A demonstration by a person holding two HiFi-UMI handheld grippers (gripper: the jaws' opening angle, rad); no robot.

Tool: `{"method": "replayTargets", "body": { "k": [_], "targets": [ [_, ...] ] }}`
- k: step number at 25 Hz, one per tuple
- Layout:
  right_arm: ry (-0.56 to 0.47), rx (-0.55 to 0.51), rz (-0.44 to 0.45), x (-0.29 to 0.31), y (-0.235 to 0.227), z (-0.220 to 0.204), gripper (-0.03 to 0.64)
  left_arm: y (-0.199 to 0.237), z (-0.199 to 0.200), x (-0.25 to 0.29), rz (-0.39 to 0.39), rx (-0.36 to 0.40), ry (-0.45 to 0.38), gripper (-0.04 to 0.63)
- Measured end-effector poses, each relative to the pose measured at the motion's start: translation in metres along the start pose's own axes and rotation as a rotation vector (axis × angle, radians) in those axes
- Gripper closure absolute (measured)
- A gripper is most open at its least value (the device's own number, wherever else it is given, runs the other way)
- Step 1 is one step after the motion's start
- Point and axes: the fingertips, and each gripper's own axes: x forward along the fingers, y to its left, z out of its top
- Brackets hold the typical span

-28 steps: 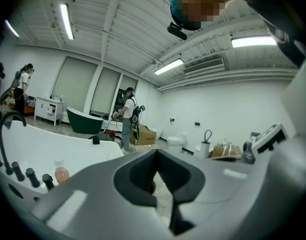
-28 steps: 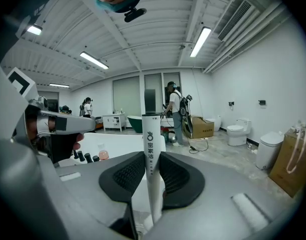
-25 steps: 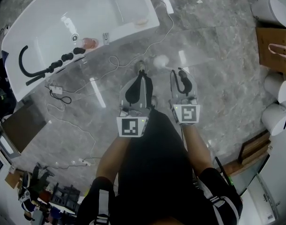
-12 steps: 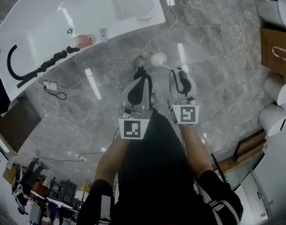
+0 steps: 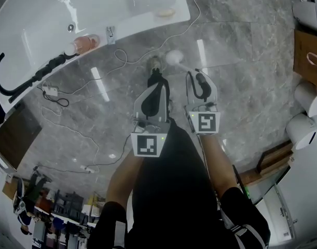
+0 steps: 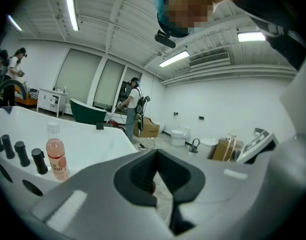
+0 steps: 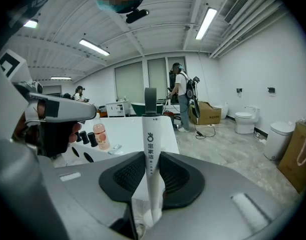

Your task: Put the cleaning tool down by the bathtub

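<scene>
The right tool [image 7: 151,184] pinches the cleaning brush [image 7: 150,144] by its white handle. The left tool [image 6: 158,181] is pressed together, empty. The brush is judged light, stiff and smooth; a handle grip suits it, though it may pivot.

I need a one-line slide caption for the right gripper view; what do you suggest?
The right gripper clamps the white cleaning tool, bathtub and pink bottle ahead.

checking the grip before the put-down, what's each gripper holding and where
Right gripper is clamped on the cleaning tool, partway along its white handle; left gripper is shut on nothing.
</scene>
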Motion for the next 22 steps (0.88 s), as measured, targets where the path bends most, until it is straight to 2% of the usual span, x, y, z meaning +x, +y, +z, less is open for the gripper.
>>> {"method": "replayTargets", "body": {
  "k": [7,22],
  "targets": [
    [0.042,0.002,-0.021,0.03,-0.003,-0.028,0.526,0.016,-0.017,0.009,0.033,-0.037,-0.017,0.589],
    [0.086,-0.055,0.012,0.088,0.002,-0.1,0.526,0.044,-0.049,0.027,0.057,-0.054,-0.013,0.589]
  ]
}}
